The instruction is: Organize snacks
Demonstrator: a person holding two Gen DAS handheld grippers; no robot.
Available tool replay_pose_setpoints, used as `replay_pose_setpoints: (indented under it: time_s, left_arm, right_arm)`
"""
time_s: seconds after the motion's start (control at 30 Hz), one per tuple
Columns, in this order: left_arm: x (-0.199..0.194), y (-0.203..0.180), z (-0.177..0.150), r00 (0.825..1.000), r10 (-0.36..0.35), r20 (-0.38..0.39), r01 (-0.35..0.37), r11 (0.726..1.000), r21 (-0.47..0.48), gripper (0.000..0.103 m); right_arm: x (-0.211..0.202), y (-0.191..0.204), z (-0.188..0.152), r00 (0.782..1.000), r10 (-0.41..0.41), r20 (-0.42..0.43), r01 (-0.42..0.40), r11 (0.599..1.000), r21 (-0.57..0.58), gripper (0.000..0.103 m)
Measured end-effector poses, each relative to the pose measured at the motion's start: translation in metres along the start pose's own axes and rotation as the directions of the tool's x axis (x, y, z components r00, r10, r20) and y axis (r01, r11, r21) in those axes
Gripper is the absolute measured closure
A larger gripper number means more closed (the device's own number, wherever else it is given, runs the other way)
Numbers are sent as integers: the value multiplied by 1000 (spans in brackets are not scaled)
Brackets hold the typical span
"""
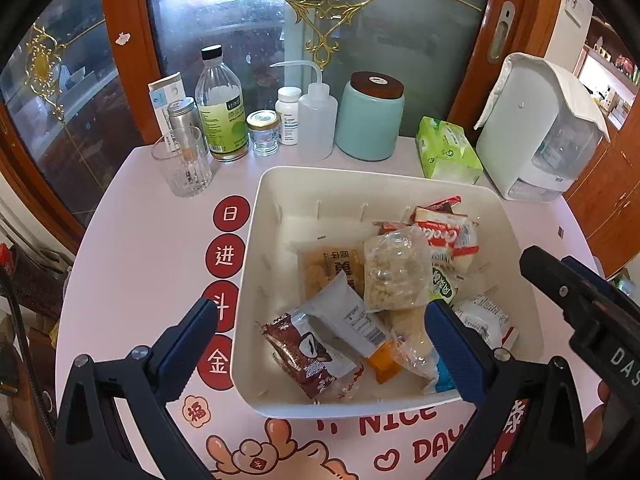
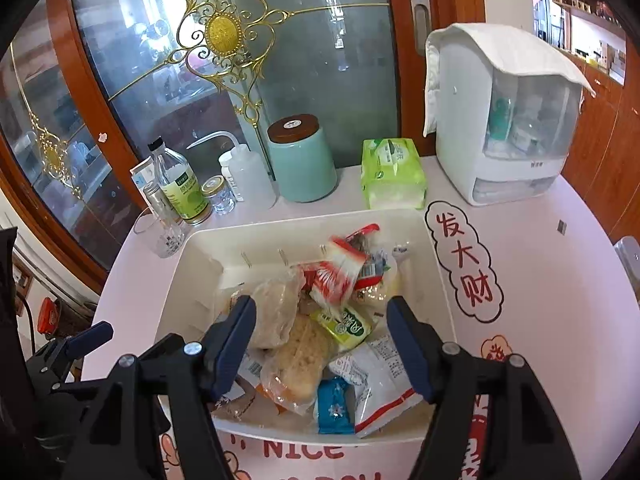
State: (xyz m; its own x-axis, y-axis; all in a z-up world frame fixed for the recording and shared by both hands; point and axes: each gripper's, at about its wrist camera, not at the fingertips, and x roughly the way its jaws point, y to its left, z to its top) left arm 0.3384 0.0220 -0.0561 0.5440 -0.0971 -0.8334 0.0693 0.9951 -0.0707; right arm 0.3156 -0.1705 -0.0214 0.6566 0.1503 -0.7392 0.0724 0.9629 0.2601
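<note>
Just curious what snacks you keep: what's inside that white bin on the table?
The white bin holds a loose heap of wrapped snacks: a clear puffed-rice pack, a dark red packet, a small blue packet. Whatever lies beneath the heap is covered.

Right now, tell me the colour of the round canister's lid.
Dark brown lid on the pale teal canister; clearest in the right wrist view.

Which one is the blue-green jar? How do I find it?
Start at the white bin full of snacks, then look behind it along the glass door. The jar stands between the squeeze bottle and the green tissue pack. It alone is pale teal with a round brown lid.
</note>
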Motion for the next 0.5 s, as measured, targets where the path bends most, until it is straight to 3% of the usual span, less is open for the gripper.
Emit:
replay_pose_setpoints:
  time_s: [0.5]
  left_arm:
    - [-49,-8,-37,999,-42,11,41,998,49,0]
  right_arm:
    - [-47,-2,-31,1000,5,3,-5,1000,3,34]
